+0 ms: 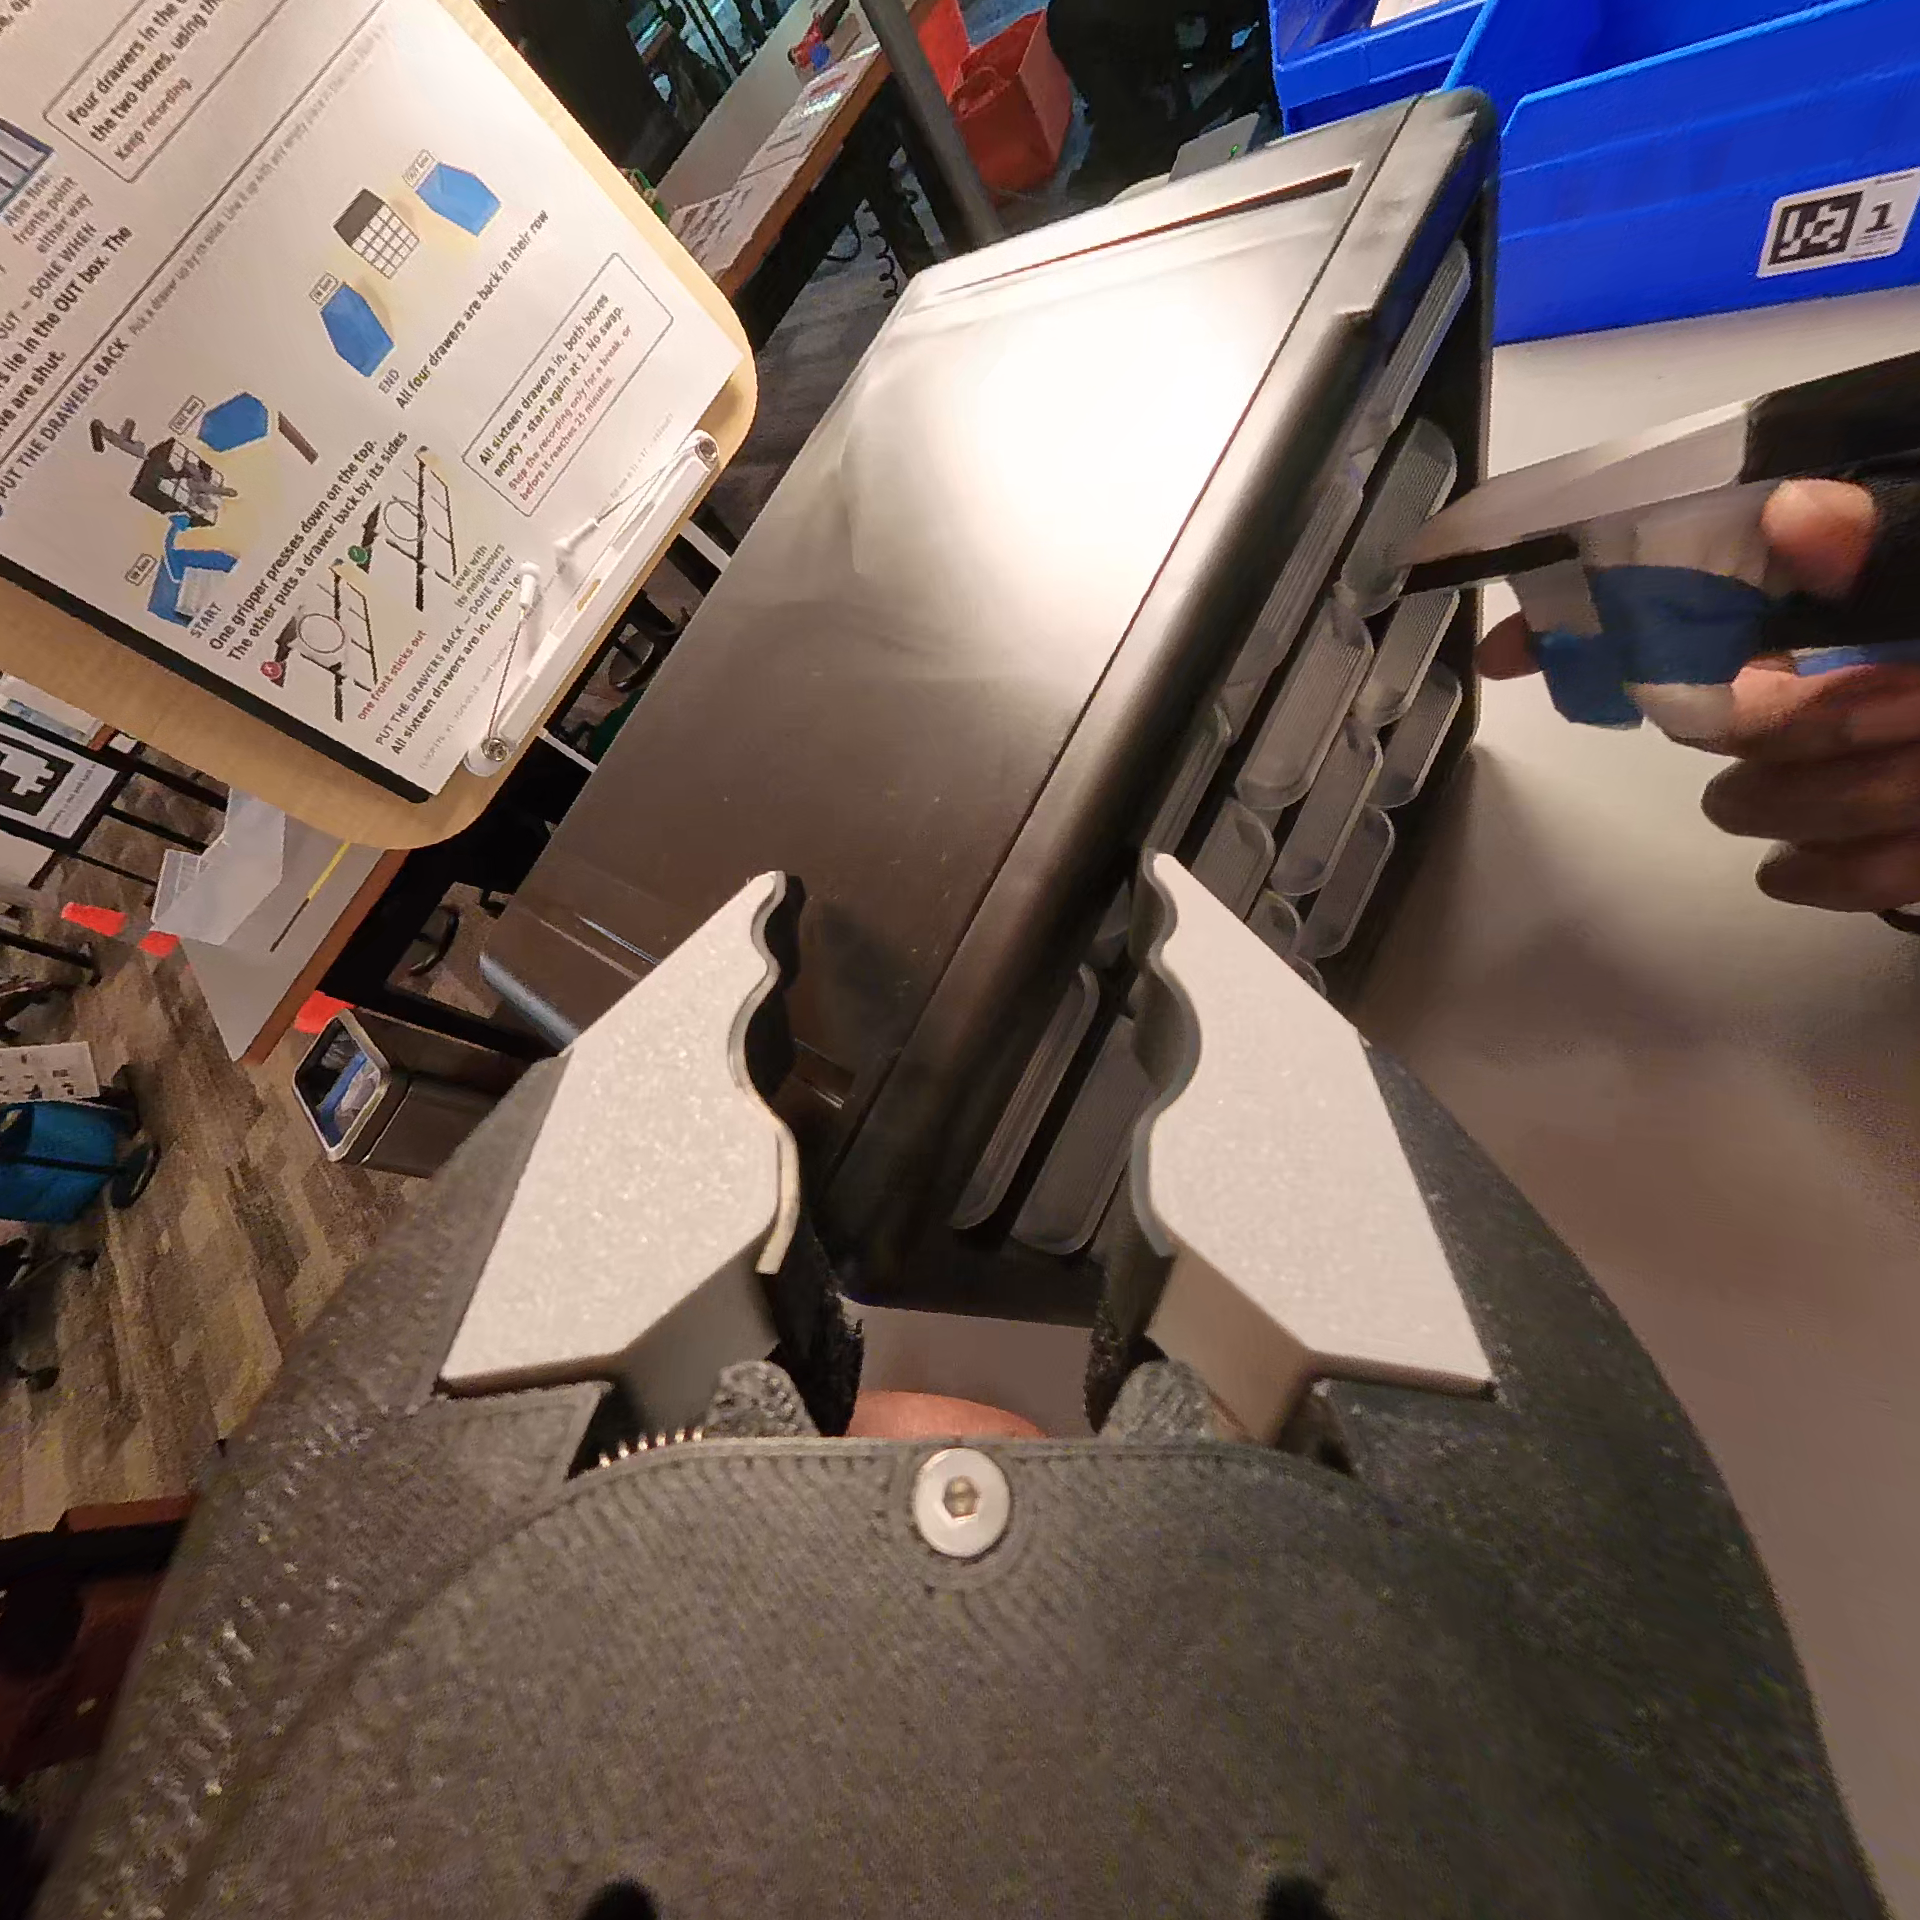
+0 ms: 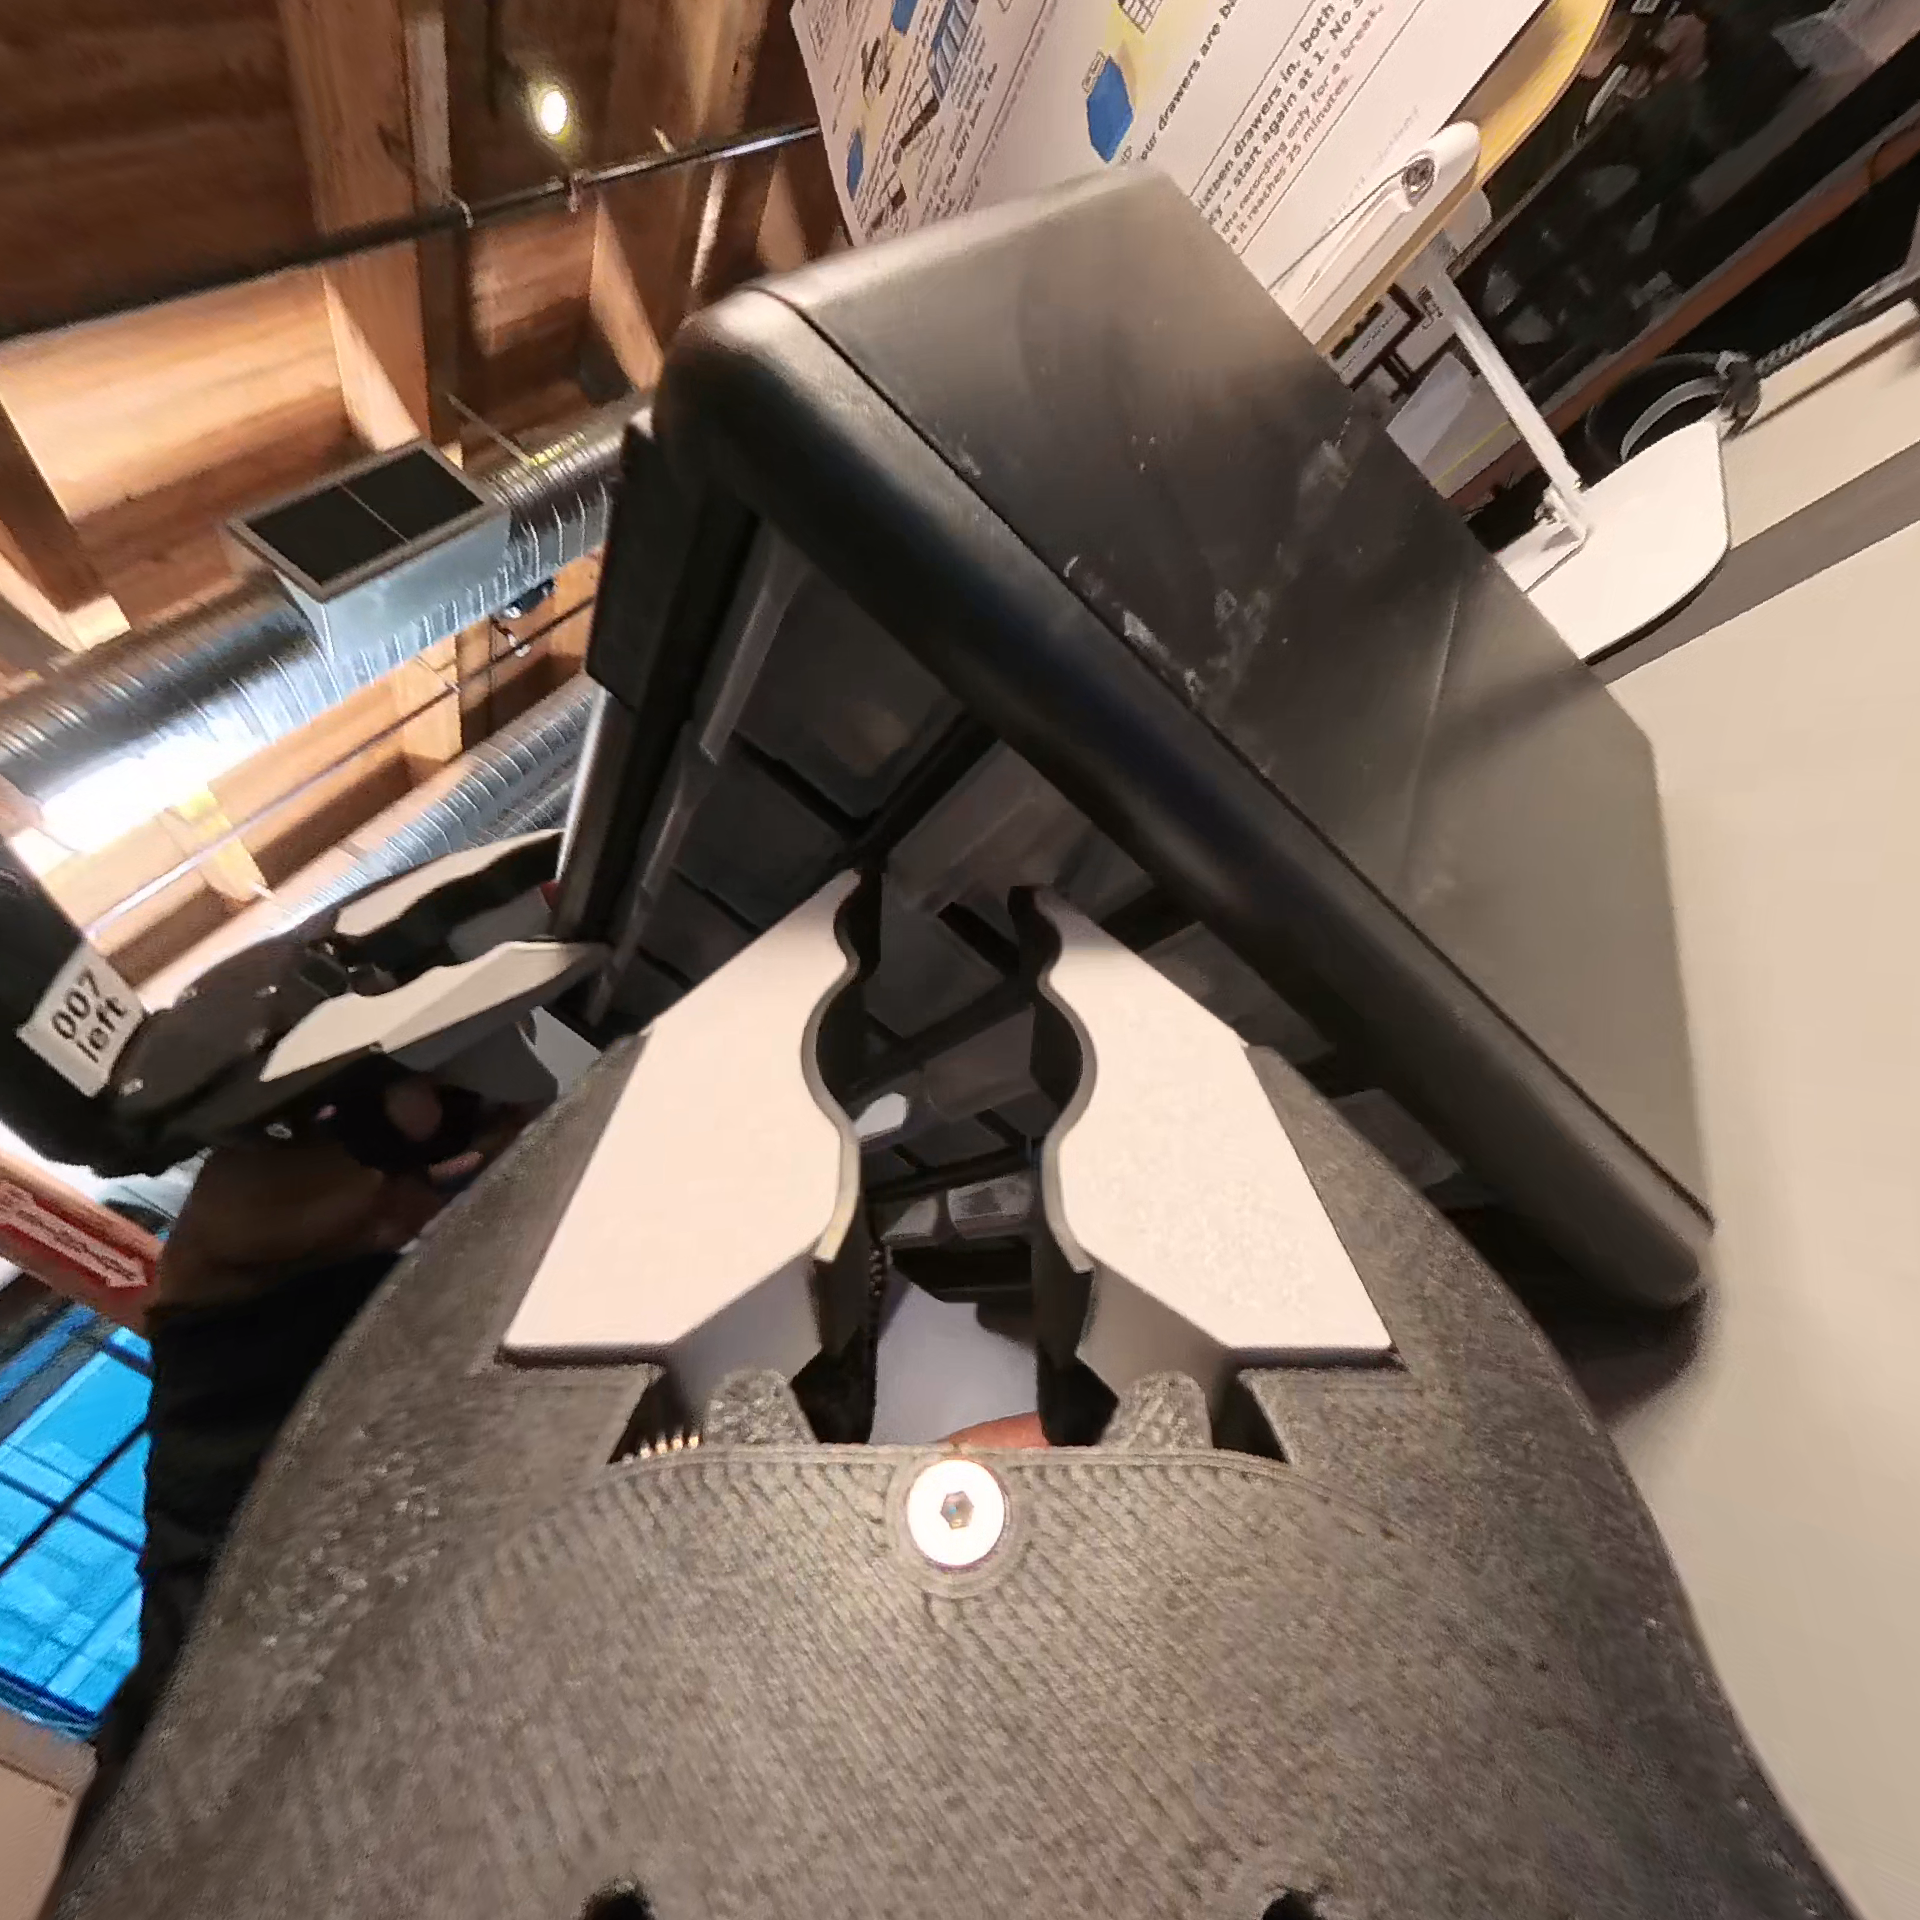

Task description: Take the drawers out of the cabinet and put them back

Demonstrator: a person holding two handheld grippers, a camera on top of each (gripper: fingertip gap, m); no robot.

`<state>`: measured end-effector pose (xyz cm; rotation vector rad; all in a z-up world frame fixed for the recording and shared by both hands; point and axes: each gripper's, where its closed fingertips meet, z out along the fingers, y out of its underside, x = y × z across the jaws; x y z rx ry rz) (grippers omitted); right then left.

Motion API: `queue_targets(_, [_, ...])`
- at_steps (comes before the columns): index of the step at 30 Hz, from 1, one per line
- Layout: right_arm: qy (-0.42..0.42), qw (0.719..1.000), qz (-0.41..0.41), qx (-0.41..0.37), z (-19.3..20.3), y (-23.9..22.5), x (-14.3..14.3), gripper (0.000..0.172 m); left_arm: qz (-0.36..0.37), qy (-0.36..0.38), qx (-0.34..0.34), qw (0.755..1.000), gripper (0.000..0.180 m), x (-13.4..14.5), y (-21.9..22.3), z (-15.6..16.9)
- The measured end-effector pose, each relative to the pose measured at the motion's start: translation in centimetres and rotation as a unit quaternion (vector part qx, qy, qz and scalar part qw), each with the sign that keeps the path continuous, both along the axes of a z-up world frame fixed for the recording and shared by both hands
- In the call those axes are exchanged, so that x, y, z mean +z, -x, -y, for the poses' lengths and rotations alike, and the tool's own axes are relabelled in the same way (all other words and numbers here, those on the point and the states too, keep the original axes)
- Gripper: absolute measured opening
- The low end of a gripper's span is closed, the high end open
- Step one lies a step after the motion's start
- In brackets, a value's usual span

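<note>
The black cabinet is being shown standing on the grey table, in front of two blue bins. Its front is being filled by rows of clear drawers, all sitting in their slots.

The left gripper is being held wide open at the cabinet's upper front edge. One finger is being seen over the dark top panel and the other in front of the nearest drawers, so the edge is lying between them. In the right wrist view both of its fingertips are being seen right at the top panel; whether they are pressing on it cannot be told, and nothing is being gripped.

The right gripper is being held to the cabinet front by a hand, with its jaws only narrowly apart. The handle of one drawer in the upper rows is being framed between its fingers. Whether both pads are pressing on that handle cannot be told, since this part is dark and blurred.

A printed sheet on a wooden board is being seen beyond the cabinet's far side.
</note>
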<state>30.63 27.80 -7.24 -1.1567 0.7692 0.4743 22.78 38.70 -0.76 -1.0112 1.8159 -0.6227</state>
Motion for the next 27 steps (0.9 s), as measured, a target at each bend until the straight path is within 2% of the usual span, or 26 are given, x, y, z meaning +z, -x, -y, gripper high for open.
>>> queue_targets(3, [-0.023, 1.0, -0.015, 0.003, -0.2, 0.3, 0.4, 0.008, 0.0, -0.001, 0.0, 1.0, 0.063, 0.0, 0.0, 0.0])
queue_targets(8, [-0.051, 0.998, -0.026, 0.022, 1.3, 1.7, 0.4, 0.008, -0.001, -0.002, -0.002, 1.0, 0.063, 0.0, 0.0, 0.1])
queue_targets(18, [-0.108, 0.992, -0.034, 0.051, 6.8, 7.9, 0.9, 0.006, -0.001, -0.01, -0.005, 1.0, 0.062, 0.0, 0.0, 0.2])
queue_targets(22, [-0.118, 0.991, -0.029, 0.057, 8.9, 9.3, 1.5, 0.005, -0.001, -0.01, -0.006, 1.0, 0.062, 0.0, 0.1, 0.2])
queue_targets(27, [-0.085, 0.995, -0.015, 0.046, 11.3, 9.6, 1.7, 0.004, -0.002, -0.009, -0.005, 1.0, 0.061, 0.0, 0.1, 0.2])
